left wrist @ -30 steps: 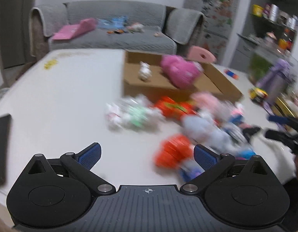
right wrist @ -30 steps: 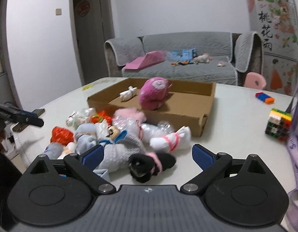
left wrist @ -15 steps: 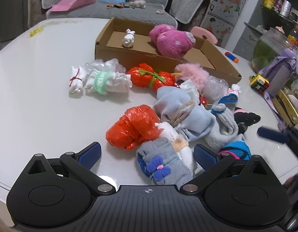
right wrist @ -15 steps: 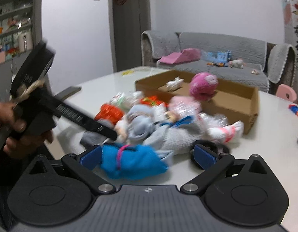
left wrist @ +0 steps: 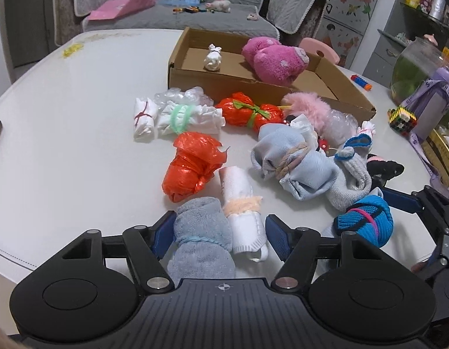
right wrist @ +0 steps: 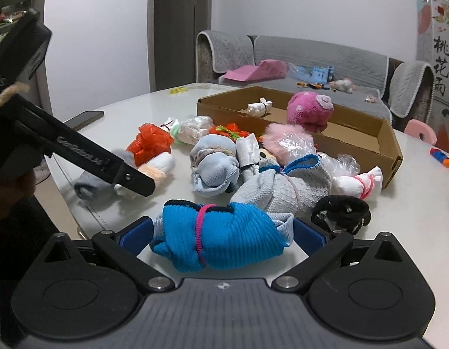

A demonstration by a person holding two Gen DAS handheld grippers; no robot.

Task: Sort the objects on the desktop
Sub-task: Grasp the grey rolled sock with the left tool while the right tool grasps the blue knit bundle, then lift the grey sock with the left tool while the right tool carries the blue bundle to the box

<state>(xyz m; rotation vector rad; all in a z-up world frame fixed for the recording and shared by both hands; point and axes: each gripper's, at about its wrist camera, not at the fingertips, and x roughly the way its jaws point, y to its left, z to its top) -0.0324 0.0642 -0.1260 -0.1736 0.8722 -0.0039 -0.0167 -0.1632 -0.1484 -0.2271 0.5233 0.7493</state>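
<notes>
Home living room, lived-in. Grey sofa (right wrist: 317,58) with quilted covers along the back wall, toys and a pink folded item (right wrist: 253,71) scattered on its seat. White rounded table (left wrist: 64,110) in front holds a cardboard box (left wrist: 253,78), bundled socks and plastic bags, a small cube puzzle (left wrist: 402,117). Fridge or cabinet with floral stickers and Chinese characters (right wrist: 439,67) stands beside the sofa. Grey shelving (left wrist: 422,8) at one side carries jars and tins; a glass fish bowl (left wrist: 413,67) sits near it. Grey interior door (right wrist: 177,29), light switch on a white wall, pink child's stool (right wrist: 420,129).
</notes>
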